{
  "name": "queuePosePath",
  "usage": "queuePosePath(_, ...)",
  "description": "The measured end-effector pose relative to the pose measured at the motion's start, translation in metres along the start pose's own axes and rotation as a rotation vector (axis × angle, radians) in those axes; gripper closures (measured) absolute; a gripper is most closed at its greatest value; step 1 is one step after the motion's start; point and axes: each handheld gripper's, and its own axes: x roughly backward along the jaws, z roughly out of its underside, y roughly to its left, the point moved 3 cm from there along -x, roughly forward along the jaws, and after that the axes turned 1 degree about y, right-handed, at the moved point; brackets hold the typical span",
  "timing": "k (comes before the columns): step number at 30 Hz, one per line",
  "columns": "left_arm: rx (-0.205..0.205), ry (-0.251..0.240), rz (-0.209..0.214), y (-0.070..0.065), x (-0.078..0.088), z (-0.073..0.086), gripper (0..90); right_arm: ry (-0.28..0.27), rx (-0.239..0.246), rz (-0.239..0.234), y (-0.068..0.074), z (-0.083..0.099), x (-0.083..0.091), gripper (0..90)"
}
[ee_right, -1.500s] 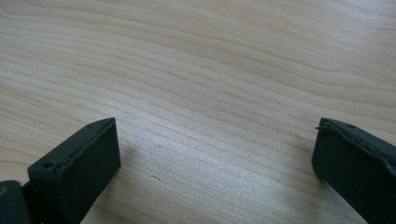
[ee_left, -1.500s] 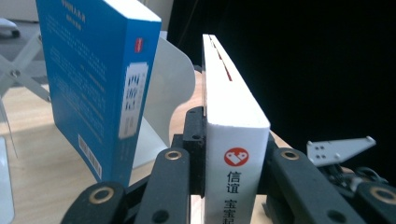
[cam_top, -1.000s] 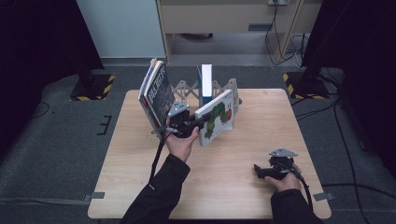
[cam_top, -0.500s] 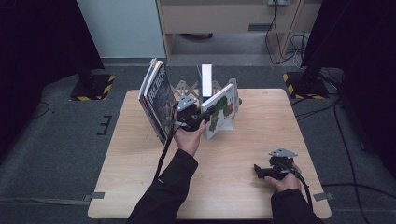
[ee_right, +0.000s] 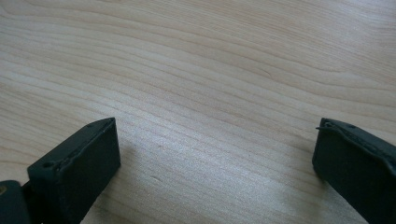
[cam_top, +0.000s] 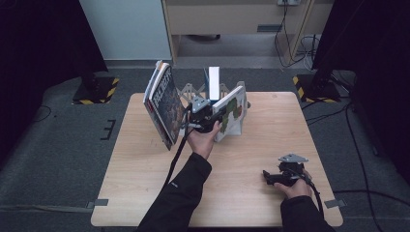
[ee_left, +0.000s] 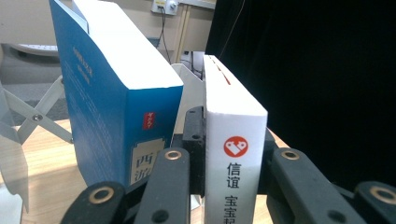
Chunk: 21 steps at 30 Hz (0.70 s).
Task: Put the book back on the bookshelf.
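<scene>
left tongs [cam_top: 220, 115] clamped on the spine of a white hardcover picture book with green and red cover art [cam_top: 231, 112]; both jaws press its sides in the left gripper view, spine with red logo [ee_left: 233, 158] between them. book held upright, tilted, at 12 o'clock on the light wooden desk [cam_top: 145, 193], touching the white accordion-style book rack [cam_top: 189, 90]. just beside it, at its 10 o'clock, a blue-and-white boxed book [cam_top: 213, 82] stands upright in the rack; same box at left in the left gripper view [ee_left: 107, 102]. a dark-covered magazine bundle [cam_top: 163, 104] leans at the rack's 9 o'clock end. right tongs [cam_top: 269, 178] rest on the desk at 5 o'clock, jaws spread wide, only bare wood [ee_right: 210, 93] between them. well apart from the books.
</scene>
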Motion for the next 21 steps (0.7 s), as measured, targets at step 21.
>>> queuePosePath(21, -0.013, 0.011, -0.072, 0.001, -0.026, 0.015, 74.7, -0.001, 0.0, -0.001, 0.0, 0.0, 0.0, 1.0)
